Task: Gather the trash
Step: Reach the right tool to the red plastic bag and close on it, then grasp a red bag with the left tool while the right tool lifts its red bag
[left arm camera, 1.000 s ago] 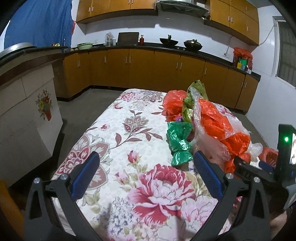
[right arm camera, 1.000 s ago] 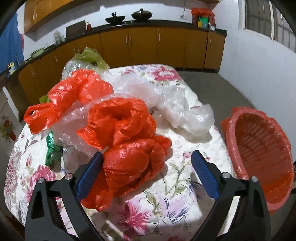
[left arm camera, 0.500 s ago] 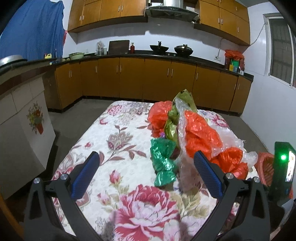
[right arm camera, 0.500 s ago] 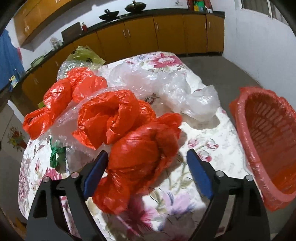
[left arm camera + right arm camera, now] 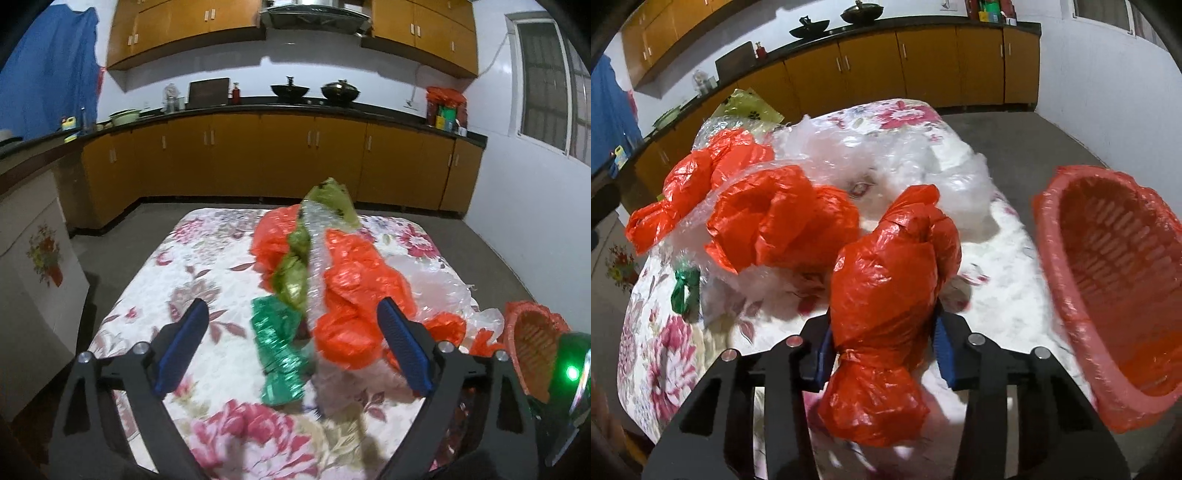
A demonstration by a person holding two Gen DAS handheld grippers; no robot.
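Note:
A heap of plastic trash lies on the floral-cloth table: orange bags, a green foil wrapper, a yellow-green bag and clear plastic. My right gripper is closing on a knotted orange bag. Both blue pads press its sides, and it stands apart from the heap. My left gripper hovers wide over the near side of the heap, its jaws closing a little. The green wrapper and an orange bag show between its fingers, touching neither.
An orange plastic basket stands just off the table's right edge, its mouth towards the table. Brown kitchen cabinets and a dark counter with pans run along the back wall. A low white counter stands to the left.
My right gripper's jaws came in from wide apart and took hold of the knotted orange bag, which has come away from the heap. My left gripper moved right, towards the heap.

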